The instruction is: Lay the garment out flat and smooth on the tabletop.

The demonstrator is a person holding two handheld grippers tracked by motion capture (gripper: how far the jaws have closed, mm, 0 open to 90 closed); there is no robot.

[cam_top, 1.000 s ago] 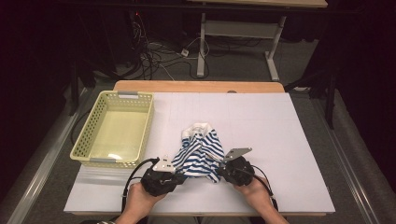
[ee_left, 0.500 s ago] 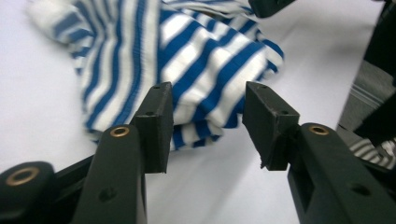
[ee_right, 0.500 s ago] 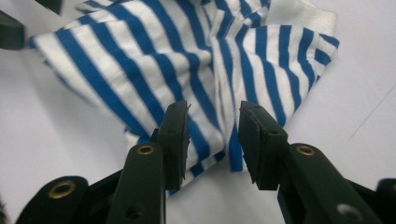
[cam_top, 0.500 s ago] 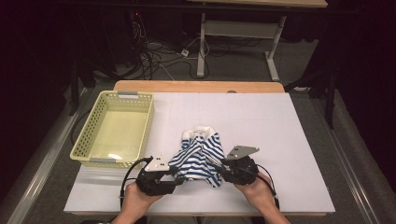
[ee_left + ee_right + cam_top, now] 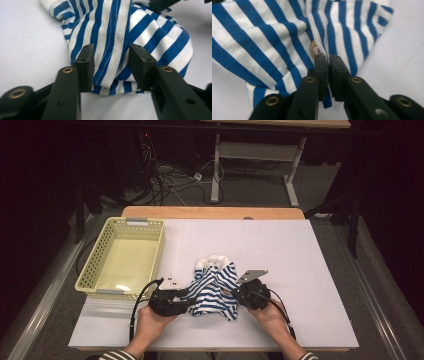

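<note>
Two grippers met a crumpled, soft blue-and-white striped shirt with stitched seams, lying bunched on the smooth white table near its front edge, beside a yellow perforated plastic basket. With both hands low at the front edge, the left gripper held its jaws apart, straddling a fold of the shirt's left edge. The right gripper had its jaws pinched together on a seam at the shirt's right edge.

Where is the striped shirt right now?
In the high view, the shirt lies crumpled at the table's near-centre edge, between the two tools, right of the basket.
</note>
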